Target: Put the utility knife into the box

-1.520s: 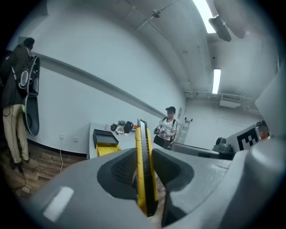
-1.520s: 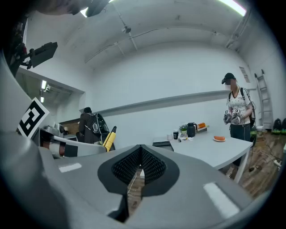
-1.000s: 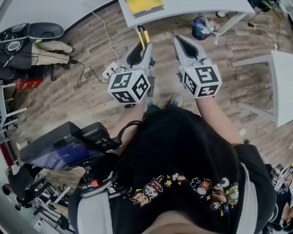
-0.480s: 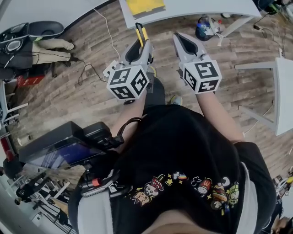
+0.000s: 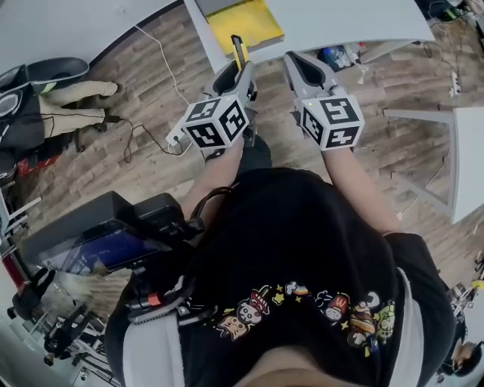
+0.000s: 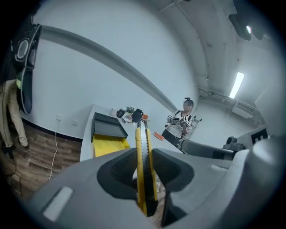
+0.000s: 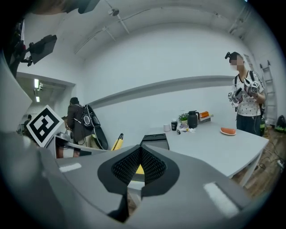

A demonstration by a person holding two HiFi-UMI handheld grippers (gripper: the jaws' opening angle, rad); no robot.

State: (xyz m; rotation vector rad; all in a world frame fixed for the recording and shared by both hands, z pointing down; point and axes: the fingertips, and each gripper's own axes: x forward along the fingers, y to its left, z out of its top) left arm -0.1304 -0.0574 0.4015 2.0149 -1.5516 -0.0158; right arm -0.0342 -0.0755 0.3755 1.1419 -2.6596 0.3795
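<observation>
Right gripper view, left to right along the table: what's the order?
utility knife → box → dark cup → kettle → orange dish → standing person

The utility knife (image 6: 142,147), slim and yellow with a black spine and tip, is clamped edgewise between the jaws of the left claw (image 6: 144,166), tip pointing ahead toward the box (image 6: 109,145); the box, yellow with a dark section at its far end, lies on the white bench (image 5: 340,19).
</observation>
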